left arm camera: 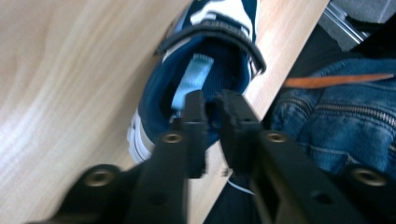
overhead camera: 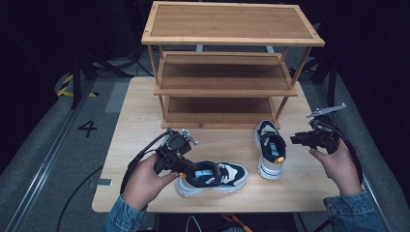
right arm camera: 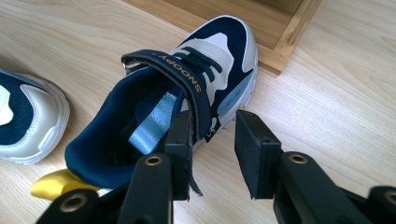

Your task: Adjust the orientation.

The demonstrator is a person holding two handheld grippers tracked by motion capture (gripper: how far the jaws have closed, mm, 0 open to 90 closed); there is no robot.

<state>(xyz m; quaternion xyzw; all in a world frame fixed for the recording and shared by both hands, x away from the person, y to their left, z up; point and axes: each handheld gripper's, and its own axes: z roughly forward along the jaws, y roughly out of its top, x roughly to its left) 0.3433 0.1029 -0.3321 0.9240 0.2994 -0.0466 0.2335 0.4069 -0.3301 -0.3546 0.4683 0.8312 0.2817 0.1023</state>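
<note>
shoes: two, a pair, navy and white with light blue insoles and a strap, both on the bench
near shoe [overhead camera: 212, 178]: lies on its sole near the bench's front edge, toe pointing to the right in the high view, heel toward the left gripper
far shoe [overhead camera: 270, 149]: stands right of the middle, toe toward the rack, yellow heel tab toward the person; strap reads snoopy in the right gripper view
shoe gap: the two are near each other, not touching
grippers: two, one in each hand
left gripper [overhead camera: 181, 166]: at the heel of the near shoe; in the left gripper view the jaws sit narrow, a small gap between them, over the heel opening [left arm camera: 201, 84]; pads not pressing on the shoe, nothing clamped
right gripper [overhead camera: 296, 140]: just right of the far shoe, jaws level and pointing at it; in the right gripper view jaws stand moderately apart beside the shoe's side [right arm camera: 187, 88], left jaw over the strap end, nothing held
hands: two, denim sleeves on both
left hand [overhead camera: 145, 181]: on the left gripper's handle
right hand [overhead camera: 338, 166]: on the right gripper's handle
rack [overhead camera: 232, 24]: one, wooden, three shelves, at the back of the bench, all shelves bare
bench [overhead camera: 140, 121]: one, light wood
floor mark: one "4" [overhead camera: 88, 128] left of the bench
</note>
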